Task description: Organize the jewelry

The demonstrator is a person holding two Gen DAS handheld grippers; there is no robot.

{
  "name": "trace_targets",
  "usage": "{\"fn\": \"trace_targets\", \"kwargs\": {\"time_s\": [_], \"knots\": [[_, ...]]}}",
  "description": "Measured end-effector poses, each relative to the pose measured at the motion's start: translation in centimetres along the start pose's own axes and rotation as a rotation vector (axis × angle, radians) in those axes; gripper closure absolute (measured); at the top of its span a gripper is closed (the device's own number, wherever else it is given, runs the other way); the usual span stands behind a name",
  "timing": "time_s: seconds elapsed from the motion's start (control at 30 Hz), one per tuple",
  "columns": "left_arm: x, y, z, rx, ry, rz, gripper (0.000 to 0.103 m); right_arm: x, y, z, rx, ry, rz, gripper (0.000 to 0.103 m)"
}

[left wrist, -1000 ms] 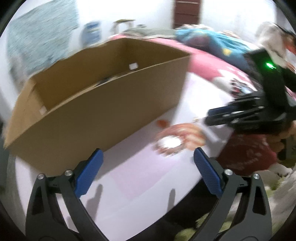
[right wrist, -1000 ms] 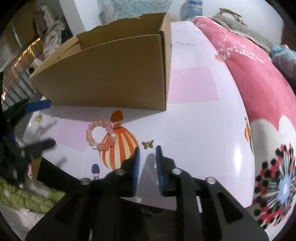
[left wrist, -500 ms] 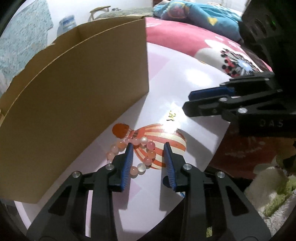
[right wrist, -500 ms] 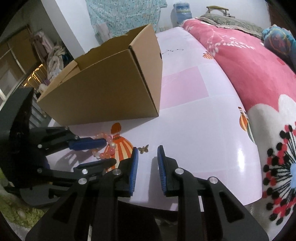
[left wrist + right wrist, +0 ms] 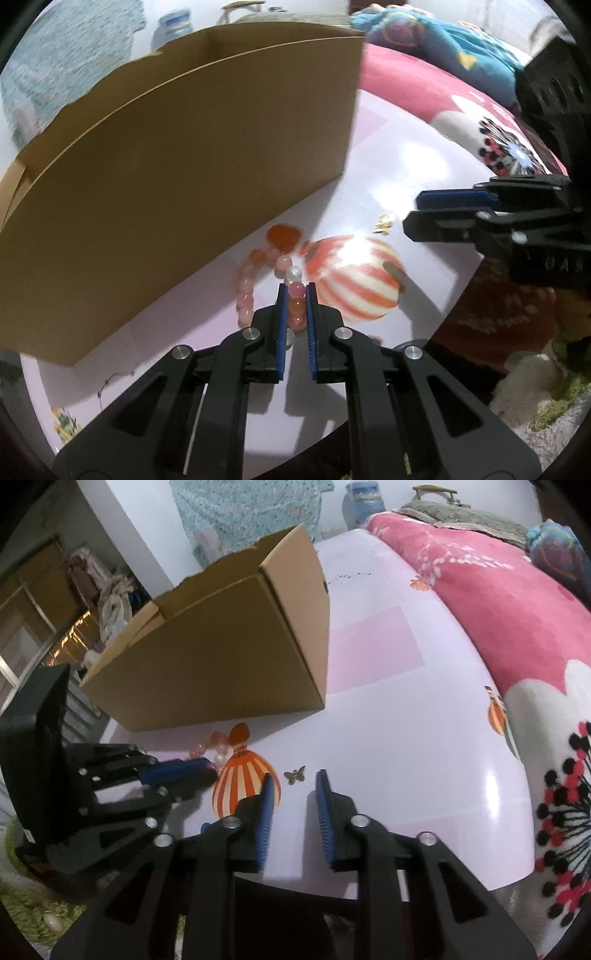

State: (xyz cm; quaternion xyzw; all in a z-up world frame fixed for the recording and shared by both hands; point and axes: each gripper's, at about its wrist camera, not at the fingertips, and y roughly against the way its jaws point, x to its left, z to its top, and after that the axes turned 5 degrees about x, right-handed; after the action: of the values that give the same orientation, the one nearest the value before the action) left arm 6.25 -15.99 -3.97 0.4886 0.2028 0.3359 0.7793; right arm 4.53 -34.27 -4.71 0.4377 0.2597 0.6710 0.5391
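Two hand-held grippers work over a pale pink sheet [image 5: 388, 738] printed with hot-air balloons, where an open cardboard box [image 5: 229, 646] stands at the far left of the bed. Just in front of the box's long side lies a pink bead bracelet [image 5: 255, 280], partly on the sheet and partly over a striped orange balloon print [image 5: 354, 280]. The left gripper [image 5: 295, 295] points steeply down at it, its blue-padded jaws closing on the near strand of beads; the pads look pressed against the beads on both sides, with several pink and orange beads caught in the narrow slot between them and the rest of the loop trailing toward the box. The bracelet lies low at the sheet; whether any of it is lifted cannot be told. To the right of the balloon print a small gold butterfly charm [image 5: 294, 775] lies flat on the sheet, apart from the bracelet. The right gripper [image 5: 293, 797] hangs just short of it, its jaws opening with a clear gap and nothing between them; the charm sits just beyond the tips, roughly in line with that gap, untouched. Farther right a pink floral blanket [image 5: 517, 602] covers the bed, with a blue patterned bundle [image 5: 436, 48] on it near the far edge.
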Motion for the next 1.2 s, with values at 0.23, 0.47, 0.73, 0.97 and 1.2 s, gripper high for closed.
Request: {"fn": "trace_targets", "kwargs": {"time_s": [0.23,0.47,0.73,0.97,1.2], "knots": [[2.1,0.7,-1.2,0.005,0.065,0.014,0.095,1.9,-1.3,0.8,0.009,0.095,-0.108,0.066],[2.4,0.7,-1.4,-0.002,0.076,-0.001,0.095,2.6,-2.3,0.5,0.018,0.089,-0.171,0.075],[2.4,0.7,-1.4,-0.004,0.074,-0.001,0.095,3.1,-2.7,0.6,0.011,0.11,-0.234,0.086],[2.3,0.5,-1.1,-0.004,0.075,0.0,0.095,2.9,-2.5,0.6,0.012,0.093,-0.224,0.09],[2.2,0.5,-1.1,-0.005,0.072,0.003,0.095,2.8,-2.4,0.6,0.005,0.084,-0.212,0.09]]}}
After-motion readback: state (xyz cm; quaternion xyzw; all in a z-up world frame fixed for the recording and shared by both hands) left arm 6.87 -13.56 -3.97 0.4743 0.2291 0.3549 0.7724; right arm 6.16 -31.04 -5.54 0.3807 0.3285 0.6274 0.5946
